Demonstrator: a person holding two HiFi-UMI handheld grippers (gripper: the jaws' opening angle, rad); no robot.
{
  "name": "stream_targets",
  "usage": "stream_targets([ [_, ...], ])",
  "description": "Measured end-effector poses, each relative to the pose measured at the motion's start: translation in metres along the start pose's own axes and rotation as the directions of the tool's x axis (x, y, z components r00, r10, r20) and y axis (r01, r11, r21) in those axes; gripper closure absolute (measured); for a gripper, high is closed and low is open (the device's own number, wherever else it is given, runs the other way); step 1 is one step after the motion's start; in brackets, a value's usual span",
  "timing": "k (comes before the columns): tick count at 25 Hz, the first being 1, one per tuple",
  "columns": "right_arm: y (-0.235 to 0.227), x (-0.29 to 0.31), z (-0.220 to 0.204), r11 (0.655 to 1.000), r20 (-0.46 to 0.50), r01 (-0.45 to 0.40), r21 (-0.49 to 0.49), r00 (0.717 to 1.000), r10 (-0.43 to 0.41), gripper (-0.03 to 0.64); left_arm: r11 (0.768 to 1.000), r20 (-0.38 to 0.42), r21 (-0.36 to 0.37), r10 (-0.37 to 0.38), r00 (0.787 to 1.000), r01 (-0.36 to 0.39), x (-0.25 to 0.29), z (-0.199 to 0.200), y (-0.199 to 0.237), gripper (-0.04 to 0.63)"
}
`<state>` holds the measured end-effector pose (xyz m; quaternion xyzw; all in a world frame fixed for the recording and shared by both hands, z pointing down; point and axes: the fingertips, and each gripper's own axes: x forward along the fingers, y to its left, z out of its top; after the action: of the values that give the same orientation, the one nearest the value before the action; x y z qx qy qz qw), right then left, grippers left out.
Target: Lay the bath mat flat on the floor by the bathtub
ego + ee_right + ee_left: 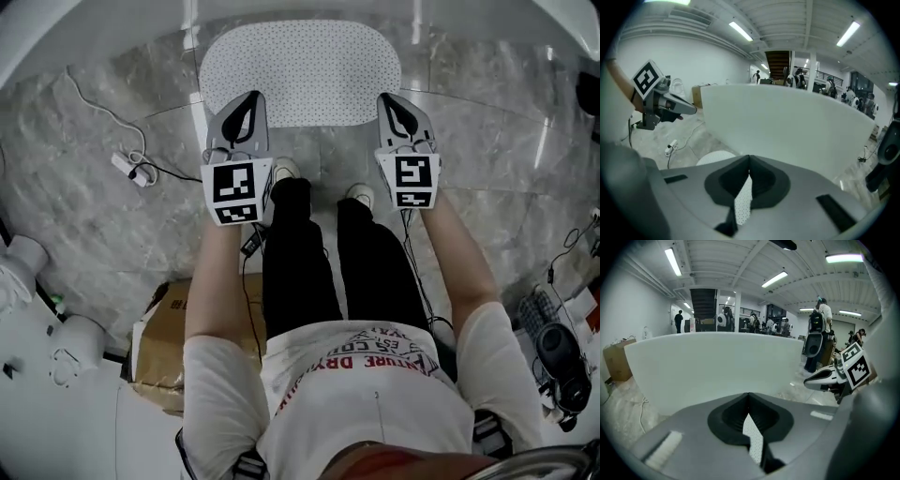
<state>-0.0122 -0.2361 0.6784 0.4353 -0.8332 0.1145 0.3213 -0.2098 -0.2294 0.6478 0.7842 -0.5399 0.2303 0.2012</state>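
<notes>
Lying beside bathtub (717, 366), bath mat (300, 70) covers marble floor (94, 234).

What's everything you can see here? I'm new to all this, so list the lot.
white dotted bath mat: one, white with dark dots, on the floor against the tub
white bathtub: one, white, just beyond the mat
grey marbled floor tiles: many, grey, all around
white power strip with cable: one, white, on the floor at left
brown cardboard box: one, brown, on the floor at the person's left
bystanders: several, colours unclear, far behind the tub
black trousers: one pair, black, on the person's legs
white shoes: two, white, just short of the mat
left gripper: one, grey, shut on the mat's near edge
right gripper: one, grey, shut on the mat's near edge
</notes>
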Motion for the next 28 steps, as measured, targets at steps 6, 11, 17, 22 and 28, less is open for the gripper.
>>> stream_targets([
  [6, -0.009, -0.120, 0.138, 0.998, 0.101, -0.034, 0.045, 0.994, 0.030, 0.607, 0.998, 0.078, -0.021, -0.054, 0.995, 0.056, -0.107, 0.143, -0.051, 0.584],
  [11, -0.003, -0.213, 0.227, 0.994, 0.158, -0.101, 0.034, 0.983, 0.095, 0.607, 0.990, 0.158, 0.088, -0.120, 0.980, 0.107, -0.185, 0.255, -0.090, 0.584],
  [17, -0.008, -0.314, 0.317, 0.993, 0.285, -0.110, -0.050, 0.951, 0.120, 0.607, 0.990, 0.288, 0.123, -0.104, 0.952, 0.071, -0.274, 0.358, -0.119, 0.583],
  [22, -0.024, -0.397, 0.369, 0.994, 0.402, -0.072, -0.077, 0.910, 0.098, 0.607, 0.987, 0.386, 0.157, -0.097, 0.917, 0.038, -0.348, 0.414, -0.149, 0.583],
  [28, -0.028, -0.476, 0.401, 0.992, 0.539, -0.045, -0.117, 0.836, 0.101, 0.609, 0.974, 0.482, 0.226, -0.095, 0.871, -0.019, -0.414, 0.450, -0.186, 0.583],
])
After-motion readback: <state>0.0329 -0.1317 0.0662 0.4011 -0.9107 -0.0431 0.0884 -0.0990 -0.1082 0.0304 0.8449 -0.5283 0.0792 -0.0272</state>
